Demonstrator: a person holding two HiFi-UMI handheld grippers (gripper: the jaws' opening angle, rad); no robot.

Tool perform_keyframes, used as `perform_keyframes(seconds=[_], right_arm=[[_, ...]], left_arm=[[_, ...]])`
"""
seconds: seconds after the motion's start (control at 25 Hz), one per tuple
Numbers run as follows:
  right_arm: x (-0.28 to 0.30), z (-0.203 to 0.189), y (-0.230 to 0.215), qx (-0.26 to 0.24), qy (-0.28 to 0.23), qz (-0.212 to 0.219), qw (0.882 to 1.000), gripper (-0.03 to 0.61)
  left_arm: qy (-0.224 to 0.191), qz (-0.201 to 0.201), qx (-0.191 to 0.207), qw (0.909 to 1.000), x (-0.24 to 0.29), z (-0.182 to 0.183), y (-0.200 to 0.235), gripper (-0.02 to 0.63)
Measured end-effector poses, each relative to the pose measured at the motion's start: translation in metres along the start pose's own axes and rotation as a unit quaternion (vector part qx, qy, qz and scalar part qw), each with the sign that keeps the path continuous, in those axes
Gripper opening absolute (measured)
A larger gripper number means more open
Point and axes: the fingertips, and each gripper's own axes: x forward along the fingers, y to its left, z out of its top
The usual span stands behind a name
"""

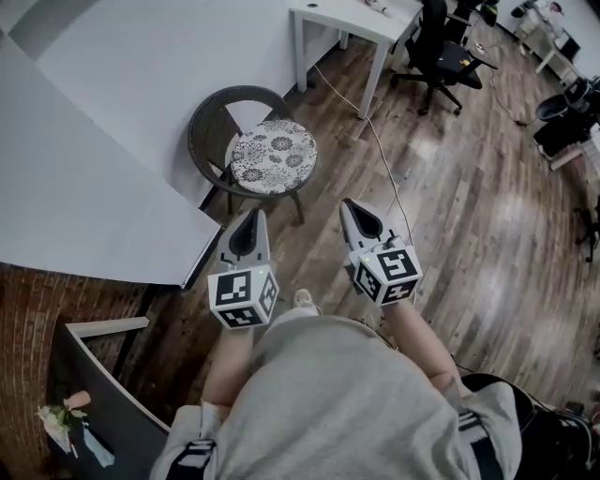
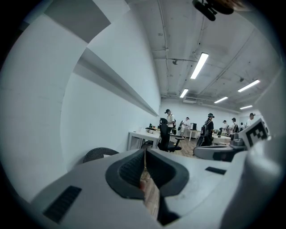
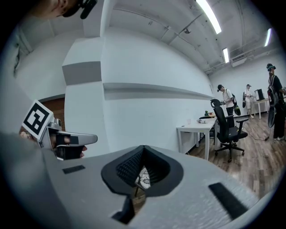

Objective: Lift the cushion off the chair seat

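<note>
A round floral cushion lies on the seat of a dark wicker chair by the white wall. My left gripper and right gripper hover side by side over the wood floor, short of the chair and apart from it, both pointing toward it. Both are shut with nothing in them. In the right gripper view the closed jaws frame a sliver of the cushion through their gap. The left gripper view shows its jaws meeting at the tip, with the chair's back beyond on the left.
A white partition wall juts out at the left, close to the chair. A white desk and a black office chair stand farther back. A cable runs across the wood floor. Several people stand far off.
</note>
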Motion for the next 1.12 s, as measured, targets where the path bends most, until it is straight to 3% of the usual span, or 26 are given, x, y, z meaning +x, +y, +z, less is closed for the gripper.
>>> perform_keyframes(seconds=[0.8, 1.12], right_arm=[[0.133, 0.003, -0.004, -0.03, 0.026, 0.008, 0.999, 0.0], [0.169, -0.019, -0.011, -0.054, 0.06, 0.018, 0.997, 0.0]], left_arm=[[0.016, -0.002, -0.026, 0.9995, 0.095, 0.002, 0.086, 0.014], [0.041, 0.021, -0.051, 0.9976, 0.112, -0.024, 0.11, 0.014]])
